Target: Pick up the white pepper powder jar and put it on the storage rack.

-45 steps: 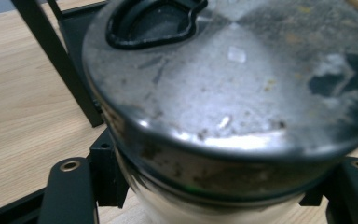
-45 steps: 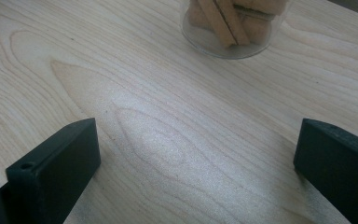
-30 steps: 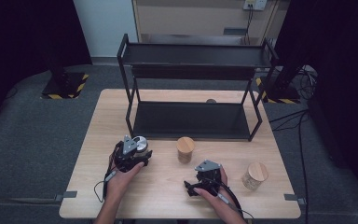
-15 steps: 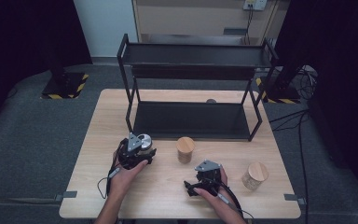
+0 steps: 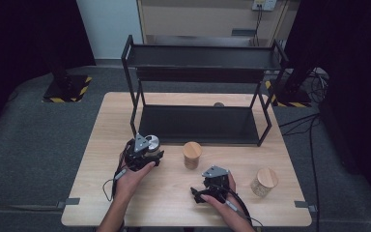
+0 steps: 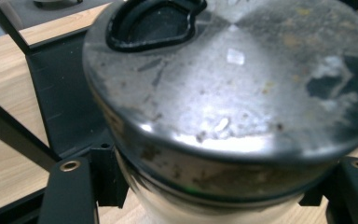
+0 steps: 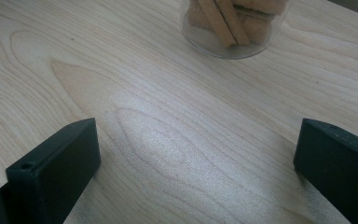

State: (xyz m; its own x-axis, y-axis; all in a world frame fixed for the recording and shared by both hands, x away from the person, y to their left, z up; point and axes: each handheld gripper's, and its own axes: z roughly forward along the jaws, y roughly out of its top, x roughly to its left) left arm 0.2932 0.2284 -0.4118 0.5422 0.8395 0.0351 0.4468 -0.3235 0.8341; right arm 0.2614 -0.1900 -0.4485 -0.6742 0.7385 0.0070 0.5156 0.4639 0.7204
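Jaws of left gripper [image 5: 150,153] clenched on steel-lidded jar [image 6: 223,116], at nine o'clock on counter [image 5: 174,203], beside rack [image 5: 198,123]. Right gripper [image 5: 204,195] released. Probably rigid, slick, breakable: grasp glass below lid.

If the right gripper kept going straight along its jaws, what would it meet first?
Probably the glass jar of biscuit sticks ahead; the right gripper stands open over bare table before it. Depth is uncertain.

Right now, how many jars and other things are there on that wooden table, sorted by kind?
Metal-lidded jar, held in the left gripper: 1
Wooden-lidded jars, middle and right: 2
Black shelf rack: 1
Total: 4
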